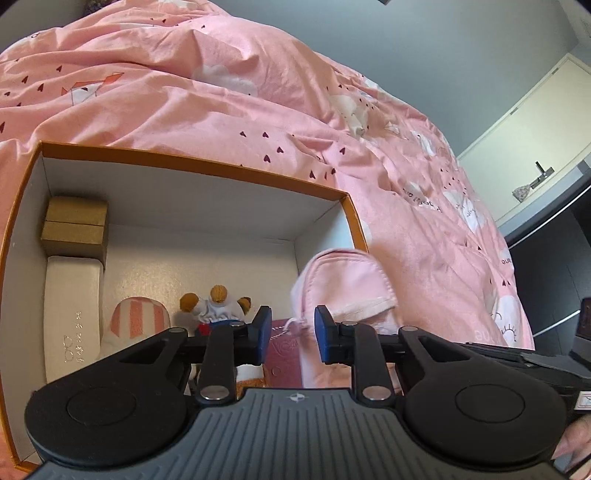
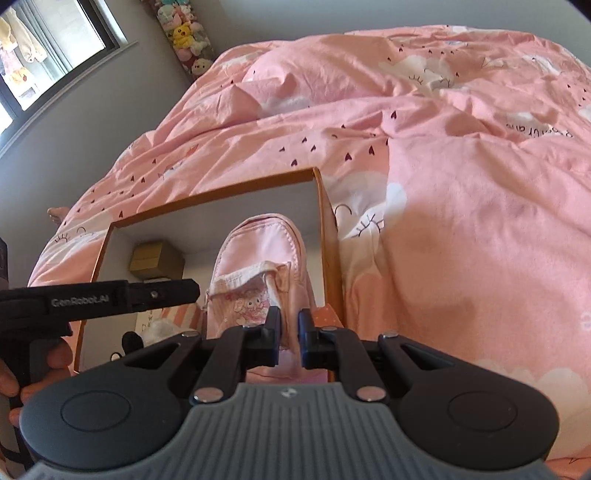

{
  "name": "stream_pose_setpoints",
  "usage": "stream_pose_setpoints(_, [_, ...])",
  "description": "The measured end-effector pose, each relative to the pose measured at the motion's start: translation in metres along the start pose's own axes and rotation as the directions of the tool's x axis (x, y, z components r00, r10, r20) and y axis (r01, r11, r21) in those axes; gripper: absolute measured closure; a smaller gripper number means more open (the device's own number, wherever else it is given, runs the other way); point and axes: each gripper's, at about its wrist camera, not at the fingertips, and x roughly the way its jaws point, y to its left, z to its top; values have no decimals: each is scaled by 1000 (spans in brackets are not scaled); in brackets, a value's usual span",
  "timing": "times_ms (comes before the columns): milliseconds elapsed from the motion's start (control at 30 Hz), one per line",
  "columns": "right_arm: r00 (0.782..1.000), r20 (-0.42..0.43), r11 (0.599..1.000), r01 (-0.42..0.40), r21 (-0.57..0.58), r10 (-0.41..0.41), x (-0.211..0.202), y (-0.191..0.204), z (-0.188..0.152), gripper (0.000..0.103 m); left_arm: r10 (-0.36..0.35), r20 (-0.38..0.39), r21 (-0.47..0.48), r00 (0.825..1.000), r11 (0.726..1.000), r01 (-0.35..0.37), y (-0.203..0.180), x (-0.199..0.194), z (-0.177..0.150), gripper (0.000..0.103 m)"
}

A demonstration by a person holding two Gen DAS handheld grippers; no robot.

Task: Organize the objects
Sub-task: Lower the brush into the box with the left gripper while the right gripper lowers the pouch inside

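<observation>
An orange-rimmed box (image 1: 192, 159) with white walls lies on the pink bed. Inside it are two gold boxes (image 1: 75, 225), a white case (image 1: 72, 314), a striped pouch (image 1: 138, 317), a small teddy bear (image 1: 218, 308) and a maroon booklet (image 1: 284, 358). A pink pouch (image 1: 343, 288) stands at the box's right end. My left gripper (image 1: 291, 332) is open over the box, empty, with the pouch's cord between its pads. My right gripper (image 2: 288, 341) is shut on the pink pouch (image 2: 258, 258), pinching its near edge inside the box (image 2: 210, 199).
The rumpled pink duvet (image 1: 221, 92) surrounds the box. A black cabinet (image 1: 546, 288) and a white door (image 1: 532, 140) are to the right. A window (image 2: 48, 48) and a stack of plush toys (image 2: 184, 33) are at the far left in the right wrist view.
</observation>
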Motion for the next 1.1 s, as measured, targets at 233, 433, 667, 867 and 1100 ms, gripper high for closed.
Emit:
stream_pose_setpoints(233, [990,-137,999,33,-9,-34,22,5,-2,92,33,-67,60,997,998,-29,-2,18,-11,76])
stream_pose_setpoints(433, [973,-211,994,79,-78,-94,37,11,-1,84,34,-105,75,994,997,-26,-1,33,-17,76])
stream_pose_setpoints(667, [968,-197,971,110,-212,-153,33,24,0,81,46,-79,65,996,997,-41,5,21,-14,76])
stream_pose_setpoints(867, [971,-188,925,66,-374,-145,38,45,2,81,94,-46,87,995,992,-89,0,13,-18,76])
stream_pose_setpoints(1100, [939,-237,885,122,-448,-249,69,49,4,81,95,-15,87,995,992,-93,-3,1,-29,76])
